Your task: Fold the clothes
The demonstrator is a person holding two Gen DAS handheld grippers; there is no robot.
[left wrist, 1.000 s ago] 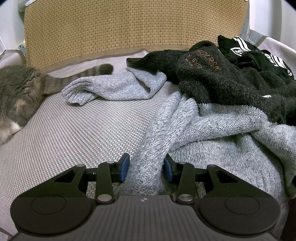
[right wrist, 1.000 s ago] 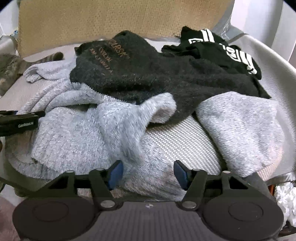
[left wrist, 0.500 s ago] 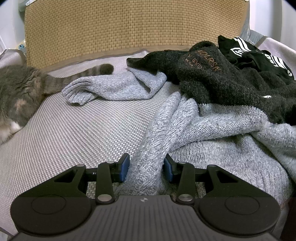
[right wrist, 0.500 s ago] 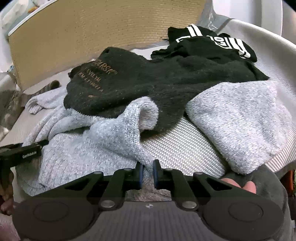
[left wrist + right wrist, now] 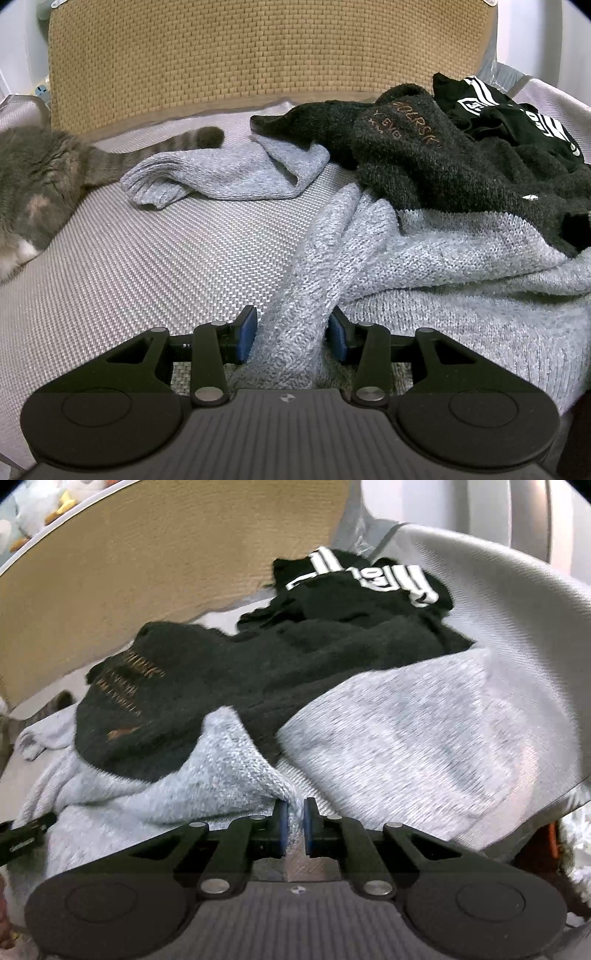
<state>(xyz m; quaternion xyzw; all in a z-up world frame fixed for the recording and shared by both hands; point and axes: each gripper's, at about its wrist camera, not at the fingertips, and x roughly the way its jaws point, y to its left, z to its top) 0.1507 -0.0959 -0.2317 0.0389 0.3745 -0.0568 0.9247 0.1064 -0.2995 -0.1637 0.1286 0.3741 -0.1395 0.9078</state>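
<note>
- A cat (image 5: 33,184) lies at the far left of the woven mat (image 5: 147,277), its tail reaching toward one sleeve of the light grey knit sweater (image 5: 443,295) — any pull on the garment should stay clear of it.
- The left gripper (image 5: 291,334) has a thick bunched fold of the sweater between its pads; the blue pads (image 5: 246,334) appear to press the knit on both sides, so I read it as gripping the sweater's near edge. It should serve as the anchor, held low and steady.
- The dark grey fleece top (image 5: 461,166) lies across the sweater's upper half, with a black striped garment (image 5: 362,579) behind it. The sweater probably has to be drawn out from beneath both before it can be spread flat — slowly, so the fleece slides off rather than dragging along.
- The right gripper (image 5: 293,829) is clamped on a thin pinch of the sweater's hem. A pinch this small may slip, so tension should build gradually.
</note>
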